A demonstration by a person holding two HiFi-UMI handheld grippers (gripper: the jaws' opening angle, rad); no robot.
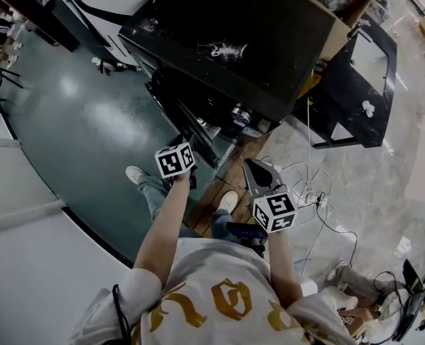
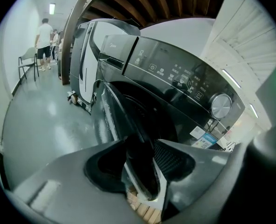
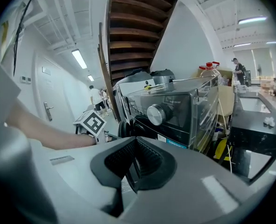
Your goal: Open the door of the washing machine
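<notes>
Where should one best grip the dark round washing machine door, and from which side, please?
Probably its free rim, edge-on from the front: the dark round door stands ajar, so its thin rim fits between jaws, as the left gripper clamped on it shows.

Right gripper (image 3: 133, 168) jaws pressed together, nothing between them. Ahead: washing machine (image 3: 184, 118), round knob (image 3: 156, 114) on its panel. Forearm (image 3: 49, 134) reaches in from left; left gripper's marker cube (image 3: 95, 123) just beside the dark door (image 3: 125, 128) edge. Bottles (image 3: 210, 69) on top.
</notes>
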